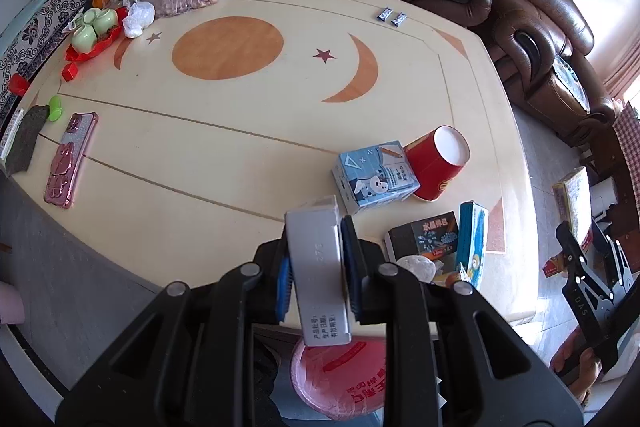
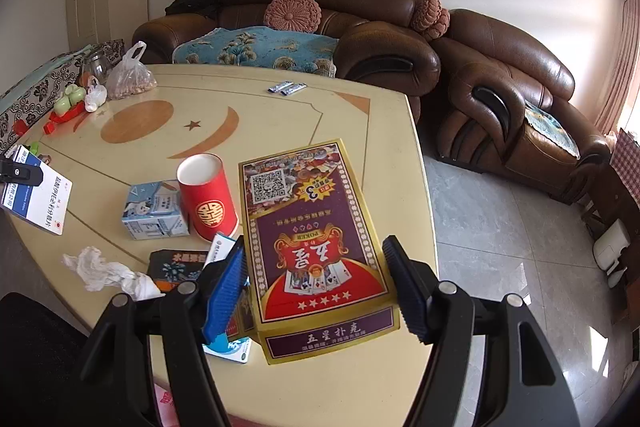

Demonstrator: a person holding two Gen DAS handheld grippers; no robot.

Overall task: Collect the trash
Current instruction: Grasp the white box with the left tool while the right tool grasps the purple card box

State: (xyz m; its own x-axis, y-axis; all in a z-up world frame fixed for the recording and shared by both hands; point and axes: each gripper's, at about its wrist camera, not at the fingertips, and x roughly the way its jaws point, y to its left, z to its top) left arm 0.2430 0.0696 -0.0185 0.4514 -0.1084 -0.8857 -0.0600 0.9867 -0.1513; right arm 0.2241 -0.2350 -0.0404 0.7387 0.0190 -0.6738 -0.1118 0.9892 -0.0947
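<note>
So two boxes are being carried at once here. The left gripper [image 1: 314, 267] is being kept nearly shut, its fingers [image 1: 283, 283] clamped on a slim grey-silver cardboard box [image 1: 318, 259], which is being held right over a pink-lined bin [image 1: 340, 379] showing just below the fingers.

The right gripper [image 2: 316, 283] is being held about half open around a wide purple-and-gold playing-card box [image 2: 316, 247]. The left pad is being pressed on its edge, but whether the right pad is actually touching can't be told, so that box could be slipping out and dropping.

Just left of those fingers, a red paper cup [image 2: 208, 199], a blue-and-white milk carton [image 2: 154, 213] and a crumpled white tissue [image 2: 108, 271] are being left on the cream counter [image 2: 340, 387], and could be getting knocked.
</note>
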